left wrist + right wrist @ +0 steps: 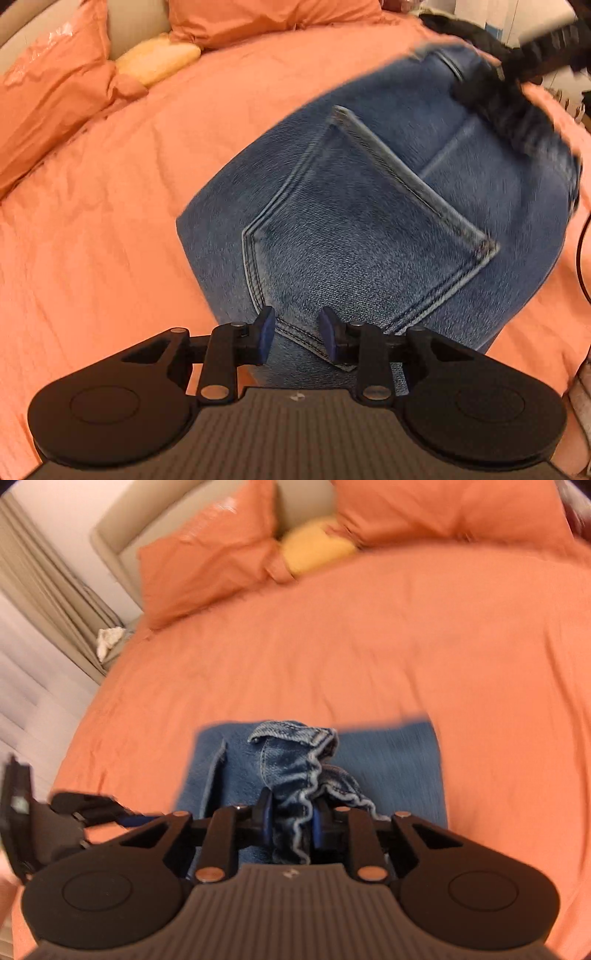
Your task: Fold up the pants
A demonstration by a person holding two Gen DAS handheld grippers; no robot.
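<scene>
Left wrist view: the pants (369, 206), blue denim, lie on the orange bed (110, 240), back pocket (354, 236) upward. The left gripper (297, 334) hangs over the pocket's lower point, jaws apart, nothing between them; whether the pads touch the cloth cannot be told. Judged, it is placed to steady the stack. The right gripper appears blurred at the far edge of the denim.

Right wrist view: the right gripper (290, 821) is clamped on a bunched, frayed hem (295, 775), raised above the flat layers, apparently to carry it over. Pillows (207, 565) and a yellow cushion (317, 548) lie well apart; nothing obstructs.
</scene>
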